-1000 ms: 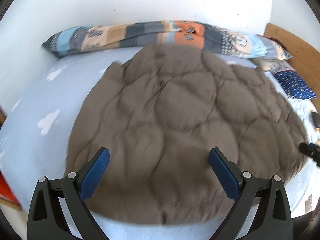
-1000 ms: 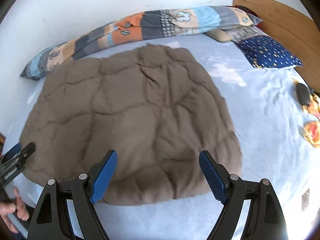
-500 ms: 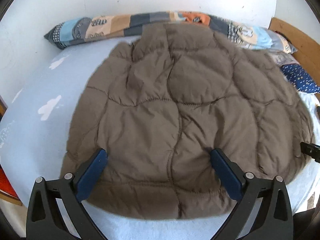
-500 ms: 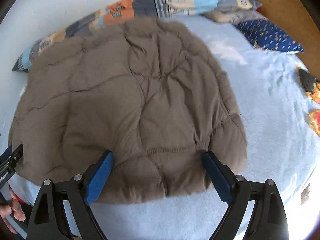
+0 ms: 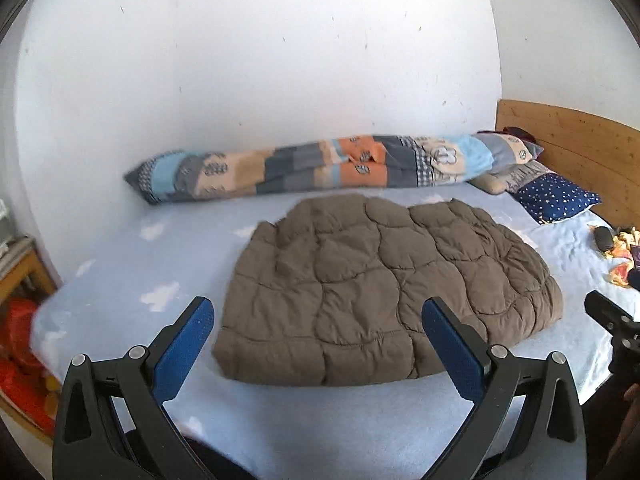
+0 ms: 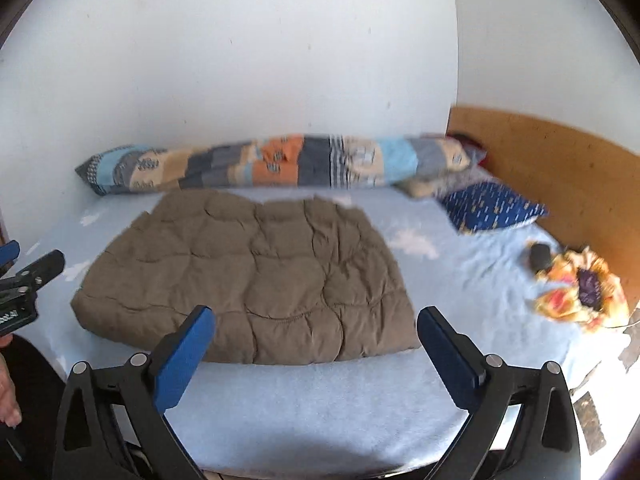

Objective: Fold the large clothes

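A brown quilted jacket point(image 5: 384, 292) lies folded flat on the light blue bed point(image 5: 320, 420); it also shows in the right wrist view point(image 6: 256, 276). My left gripper point(image 5: 318, 344) is open and empty, held above the bed's near edge, short of the jacket's front hem. My right gripper point(image 6: 312, 346) is open and empty, likewise back from the hem. The right gripper's tip shows at the right edge of the left wrist view point(image 5: 612, 316), and the left gripper's tip at the left edge of the right wrist view point(image 6: 28, 276).
A rolled patchwork duvet point(image 5: 320, 168) lies along the white wall. A starry blue pillow point(image 5: 556, 196) and a wooden headboard point(image 5: 580, 140) are at the right. A small dark object and colourful cloth point(image 6: 576, 288) lie on the bed's right side. Orange things point(image 5: 20, 344) sit at far left.
Both grippers have pulled back and up from the jacket's front hem toward the bed's near edge. The jacket now looks smaller and farther and has not moved.
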Action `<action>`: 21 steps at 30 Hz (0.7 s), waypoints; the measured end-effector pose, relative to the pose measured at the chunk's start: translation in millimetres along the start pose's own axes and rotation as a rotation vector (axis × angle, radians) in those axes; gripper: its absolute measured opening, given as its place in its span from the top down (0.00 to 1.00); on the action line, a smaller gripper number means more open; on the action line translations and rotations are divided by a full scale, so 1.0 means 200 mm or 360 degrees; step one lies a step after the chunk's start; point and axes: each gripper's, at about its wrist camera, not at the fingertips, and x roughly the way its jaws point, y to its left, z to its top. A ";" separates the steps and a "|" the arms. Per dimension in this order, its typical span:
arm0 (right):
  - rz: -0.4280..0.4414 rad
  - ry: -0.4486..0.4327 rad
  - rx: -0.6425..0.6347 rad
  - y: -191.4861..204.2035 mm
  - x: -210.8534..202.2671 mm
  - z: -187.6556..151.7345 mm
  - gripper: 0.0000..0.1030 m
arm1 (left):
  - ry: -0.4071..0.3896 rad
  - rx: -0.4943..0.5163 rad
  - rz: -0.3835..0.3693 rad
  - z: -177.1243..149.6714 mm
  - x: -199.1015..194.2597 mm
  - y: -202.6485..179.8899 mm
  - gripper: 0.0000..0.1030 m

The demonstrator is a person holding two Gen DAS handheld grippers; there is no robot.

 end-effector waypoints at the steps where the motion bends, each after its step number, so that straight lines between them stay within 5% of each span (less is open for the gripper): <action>1: -0.0005 -0.0017 -0.0006 0.01 -0.03 -0.01 0.01 | -0.0007 -0.0002 0.0005 0.00 -0.04 0.00 0.00; 10: 0.0056 -0.0067 -0.0004 0.09 -0.09 -0.01 0.01 | -0.0014 -0.0075 0.0078 0.01 -0.11 -0.01 0.00; 16: 0.0096 0.0066 -0.0029 0.14 0.05 -0.05 0.01 | 0.0197 -0.0173 0.0100 -0.07 0.06 0.04 0.00; 21: 0.0091 0.0137 -0.0031 0.17 0.12 -0.09 0.01 | 0.0249 -0.0175 0.0123 -0.13 0.15 0.06 0.00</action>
